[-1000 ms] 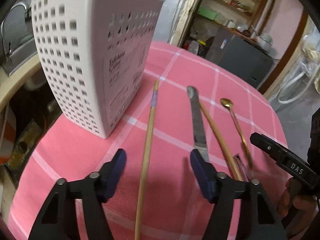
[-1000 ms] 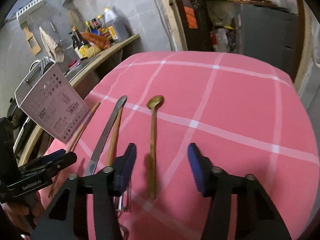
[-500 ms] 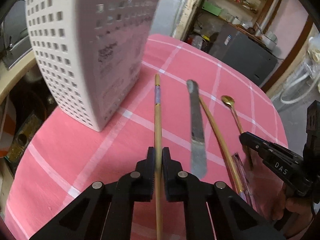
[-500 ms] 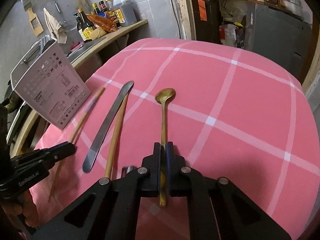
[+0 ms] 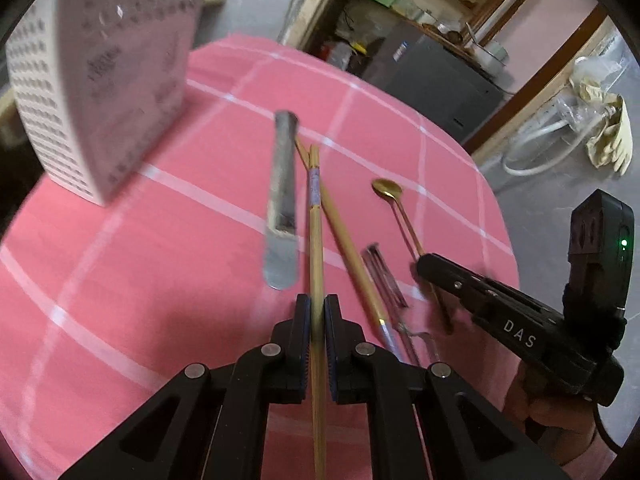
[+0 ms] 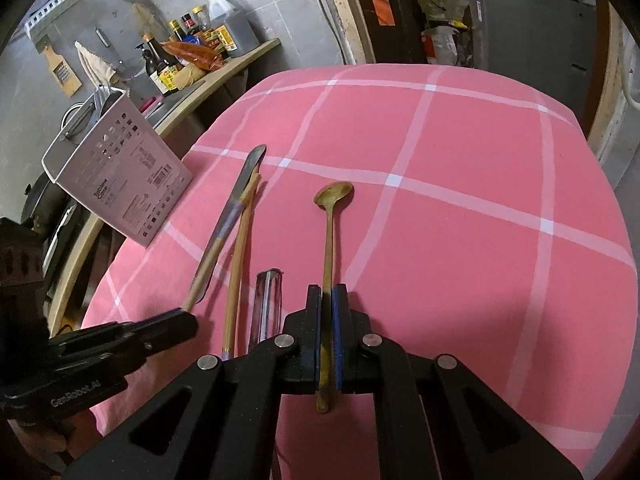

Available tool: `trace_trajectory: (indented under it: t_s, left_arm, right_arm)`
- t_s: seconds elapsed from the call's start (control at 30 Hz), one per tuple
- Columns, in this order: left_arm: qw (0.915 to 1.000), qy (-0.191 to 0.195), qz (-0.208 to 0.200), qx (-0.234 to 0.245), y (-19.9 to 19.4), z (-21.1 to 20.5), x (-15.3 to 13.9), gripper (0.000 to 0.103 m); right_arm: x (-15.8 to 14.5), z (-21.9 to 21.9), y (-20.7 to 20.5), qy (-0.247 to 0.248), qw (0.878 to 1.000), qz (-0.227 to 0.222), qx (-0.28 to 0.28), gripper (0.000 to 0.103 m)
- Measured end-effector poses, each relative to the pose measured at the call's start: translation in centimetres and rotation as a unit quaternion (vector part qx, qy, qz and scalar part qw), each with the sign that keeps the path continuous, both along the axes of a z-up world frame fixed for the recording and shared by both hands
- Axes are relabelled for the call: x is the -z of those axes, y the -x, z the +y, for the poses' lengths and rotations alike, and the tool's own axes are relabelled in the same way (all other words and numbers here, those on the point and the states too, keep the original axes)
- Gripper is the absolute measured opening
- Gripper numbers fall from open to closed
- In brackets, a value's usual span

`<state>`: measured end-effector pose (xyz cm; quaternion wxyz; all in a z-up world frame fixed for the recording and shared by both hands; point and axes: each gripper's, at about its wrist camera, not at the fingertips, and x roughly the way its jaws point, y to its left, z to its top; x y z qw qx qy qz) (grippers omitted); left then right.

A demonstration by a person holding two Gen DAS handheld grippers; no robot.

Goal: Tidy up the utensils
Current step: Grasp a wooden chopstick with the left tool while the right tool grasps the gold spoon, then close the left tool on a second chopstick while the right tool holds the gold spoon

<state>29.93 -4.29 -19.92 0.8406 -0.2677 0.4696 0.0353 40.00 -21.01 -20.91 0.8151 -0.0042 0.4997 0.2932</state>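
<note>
My left gripper (image 5: 317,300) is shut on a bamboo chopstick (image 5: 316,216), which is raised and slants over the table knife (image 5: 282,208) and a second chopstick (image 5: 348,256). My right gripper (image 6: 327,290) is shut on the handle of a gold spoon (image 6: 334,196); whether its bowl touches the cloth I cannot tell. In the right wrist view the held chopstick (image 6: 208,264) crosses the knife (image 6: 248,172), with the left gripper (image 6: 190,320) at its near end. The right gripper (image 5: 424,270) shows at the right of the left wrist view. A white perforated utensil holder (image 5: 100,92) stands at the table's left.
A clear plastic piece (image 6: 266,300) lies between the second chopstick (image 6: 238,264) and the spoon. The pink checked tablecloth (image 6: 460,240) covers a round table. A counter with bottles (image 6: 192,60) runs behind the holder (image 6: 120,176); a dark cabinet (image 5: 436,76) stands beyond the table.
Both grippers went from open to shut, left on the chopstick, right on the spoon handle. The left one has since swung the chopstick rightward over the knife.
</note>
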Motion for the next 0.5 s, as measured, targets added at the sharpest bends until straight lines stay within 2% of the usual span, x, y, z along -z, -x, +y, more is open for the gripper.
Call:
trace_trajectory:
  t_s: [0.17,0.33,0.5]
  left_arm:
    - [0.9991,0.039,-0.008,0.012,-0.7,0.4,0.3,0.007]
    - [0.9974,0.068,-0.016,0.018,-1.7,1.4,0.2,0.009]
    - [0.9949,0.097,0.006,0.026,-3.2,2.2,1.0,0.012]
  right_arm:
    - [-0.3,0.3,-0.8,0.009,1.000,-0.001,-0.019,0.011]
    - [-0.3,-0.1,-2.5,-0.003,1.000,0.009,-0.025,0.017]
    - [0.2,0.5,-4.1,-0.013,0.999,0.018,-0.031,0.017]
